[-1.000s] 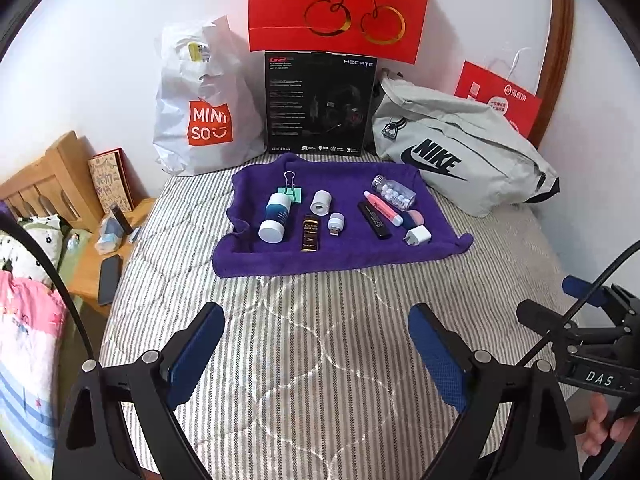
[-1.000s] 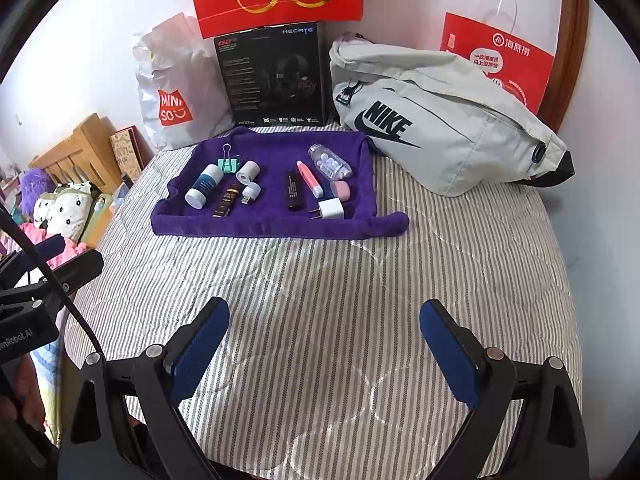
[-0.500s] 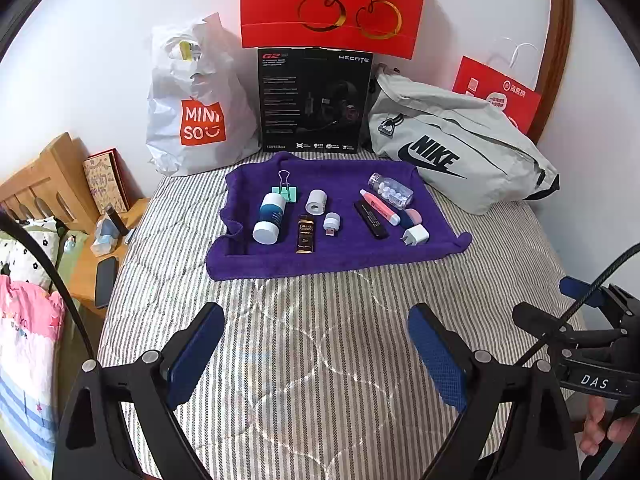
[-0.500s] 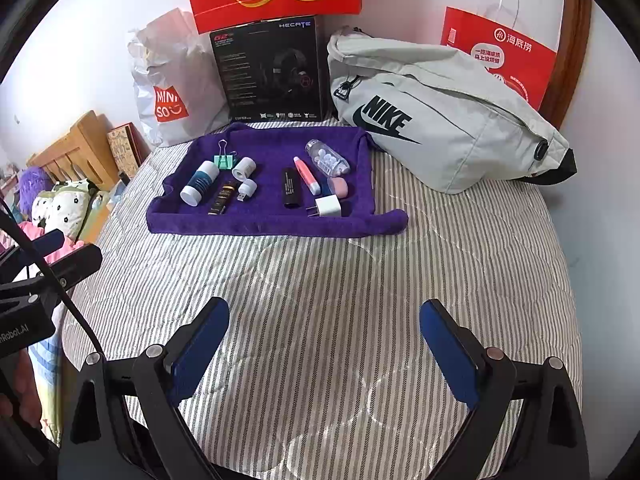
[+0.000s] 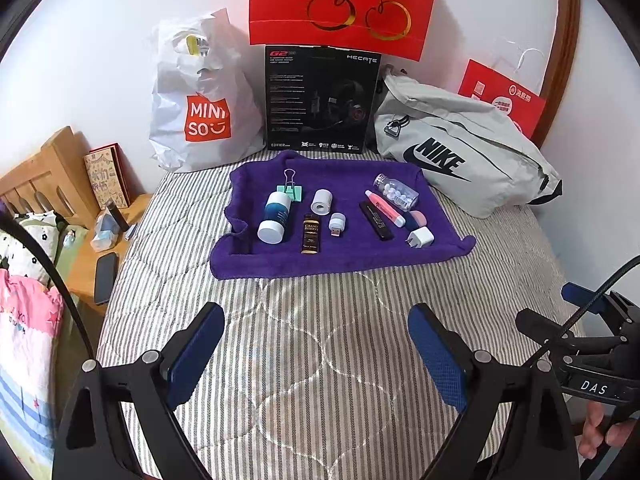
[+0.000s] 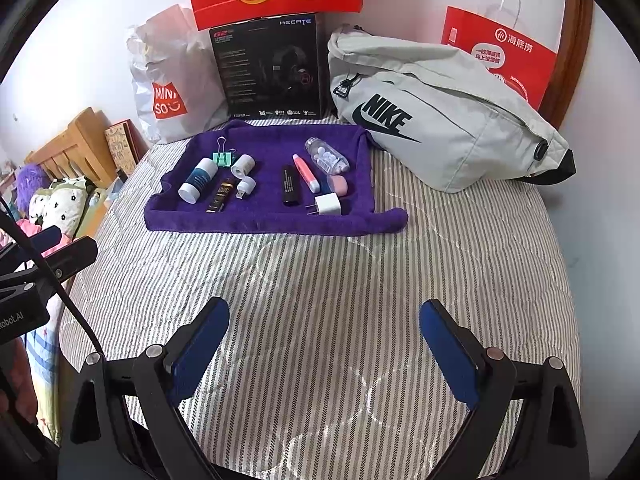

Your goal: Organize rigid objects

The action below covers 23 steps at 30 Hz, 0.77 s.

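Observation:
A purple towel (image 5: 340,256) (image 6: 272,222) lies on the striped bed with several small items on it: a blue-and-white bottle (image 5: 275,218) (image 6: 197,181), a green binder clip (image 5: 291,190), a white roll (image 5: 321,201), a dark bar (image 5: 310,233), a USB plug (image 5: 337,225), a black stick (image 5: 376,220) (image 6: 290,184), a pink tube (image 5: 384,208), a clear pill bottle (image 5: 396,192) (image 6: 326,156) and a white charger (image 5: 420,237) (image 6: 327,205). My left gripper (image 5: 316,350) and right gripper (image 6: 324,346) hover open over the bare bedding, well short of the towel.
Against the wall stand a white Miniso bag (image 5: 196,100), a black headset box (image 5: 320,100), a red gift bag (image 5: 340,4) and a red paper bag (image 6: 504,52). A grey Nike bag (image 5: 464,156) lies right of the towel. A wooden nightstand (image 5: 88,256) with a phone is left.
Both views have drawn slightly closer to the towel and its items. Neither gripper's jaws have changed; nothing on the towel has moved.

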{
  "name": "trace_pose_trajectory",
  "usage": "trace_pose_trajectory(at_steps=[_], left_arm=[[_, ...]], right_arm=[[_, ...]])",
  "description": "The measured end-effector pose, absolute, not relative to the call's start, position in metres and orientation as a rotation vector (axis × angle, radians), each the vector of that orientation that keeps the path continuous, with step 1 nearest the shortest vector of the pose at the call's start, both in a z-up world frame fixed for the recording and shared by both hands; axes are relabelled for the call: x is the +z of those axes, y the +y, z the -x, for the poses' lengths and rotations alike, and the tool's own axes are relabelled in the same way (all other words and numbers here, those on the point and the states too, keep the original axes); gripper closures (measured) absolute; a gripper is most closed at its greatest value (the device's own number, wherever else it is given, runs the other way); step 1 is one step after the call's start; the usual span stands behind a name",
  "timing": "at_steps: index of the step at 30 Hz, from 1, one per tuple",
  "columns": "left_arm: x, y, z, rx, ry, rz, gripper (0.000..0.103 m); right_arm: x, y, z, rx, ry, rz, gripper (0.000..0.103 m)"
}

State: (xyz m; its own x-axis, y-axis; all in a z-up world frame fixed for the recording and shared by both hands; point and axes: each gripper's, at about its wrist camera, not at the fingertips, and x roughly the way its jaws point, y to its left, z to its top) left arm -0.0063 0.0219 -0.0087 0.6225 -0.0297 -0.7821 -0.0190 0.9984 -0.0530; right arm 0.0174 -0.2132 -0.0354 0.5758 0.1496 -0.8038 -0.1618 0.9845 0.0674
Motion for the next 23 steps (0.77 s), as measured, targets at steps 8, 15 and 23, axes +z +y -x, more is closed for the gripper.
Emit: trace_pose_trajectory(at_steps=[8, 15, 23], left_arm=[[-0.0096, 0.025, 0.0047, -0.005, 0.903, 0.068, 0.01], [-0.0114, 0.0255, 0.0053, -0.009, 0.905, 0.074, 0.01], [-0.0126, 0.0253, 0.0033, -0.012, 0.901, 0.077, 0.01]], right_arm=[[-0.0348, -0.2115, -0.0167, 0.18, 0.94, 0.02, 0.008], [-0.034, -0.2111, -0.0159, 0.178, 0.94, 0.023, 0.008], [-0.0366, -0.2114, -0.0184, 0.176, 0.951, 0.025, 0.008]])
